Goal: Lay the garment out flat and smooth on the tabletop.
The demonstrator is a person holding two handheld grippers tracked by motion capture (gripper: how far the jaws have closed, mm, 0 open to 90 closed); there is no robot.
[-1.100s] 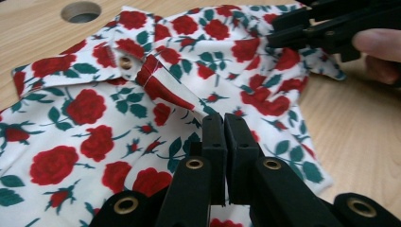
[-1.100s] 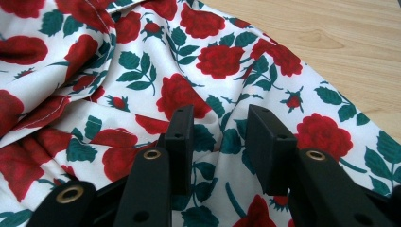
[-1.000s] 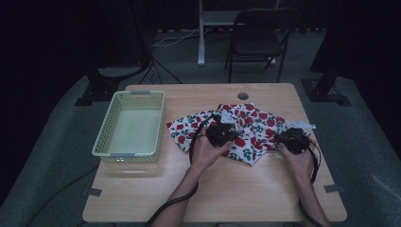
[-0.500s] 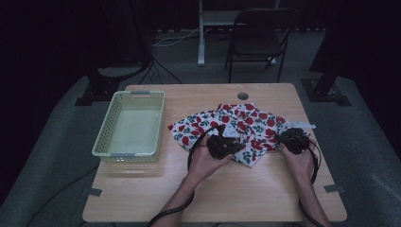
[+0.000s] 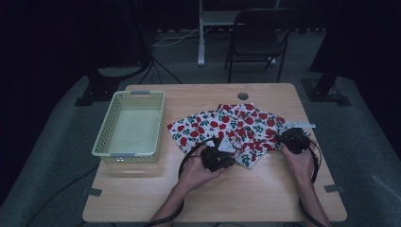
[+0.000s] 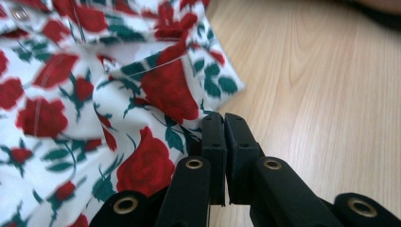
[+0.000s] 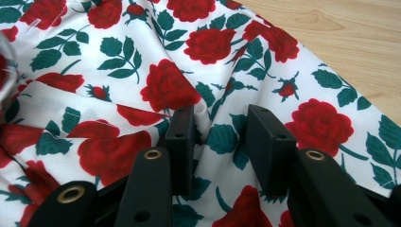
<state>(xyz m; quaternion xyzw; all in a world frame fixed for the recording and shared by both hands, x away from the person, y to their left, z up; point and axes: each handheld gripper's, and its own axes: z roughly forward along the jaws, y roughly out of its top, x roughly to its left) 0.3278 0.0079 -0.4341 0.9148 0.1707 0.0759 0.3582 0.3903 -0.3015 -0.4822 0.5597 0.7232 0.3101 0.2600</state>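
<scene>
A rose-printed cloth (image 5: 234,130) lies rumpled across the middle of the wooden table (image 5: 265,198), its left corner just beside a pale green basket (image 5: 131,124) and its right edge reaching the right gripper (image 5: 294,140); both forearms come in from the bottom of the high view, the left one angled up and to the right, the right one nearly straight; the left hand (image 5: 196,171) cups the left gripper (image 5: 216,157) from below at the near edge of the cloth, its cable looping round the wrist; in the left gripper view the left gripper (image 6: 223,124) has its jaws pressed together, pads face to face, with the cloth (image 6: 94,104) bunched against their left side; whether a thin fold is pinched between them cannot be told; bare tabletop (image 6: 321,85) lies to their right; the right hand (image 5: 299,163) rests low at the cloth's right end, wrist on the table; in the right gripper view the right gripper (image 7: 220,127) stands with its jaws apart, set down onto the cloth (image 7: 142,56), a raised ridge of fabric lying in the gap; the left pad (image 7: 182,130) touches that ridge, the other stands clear of it.
</scene>
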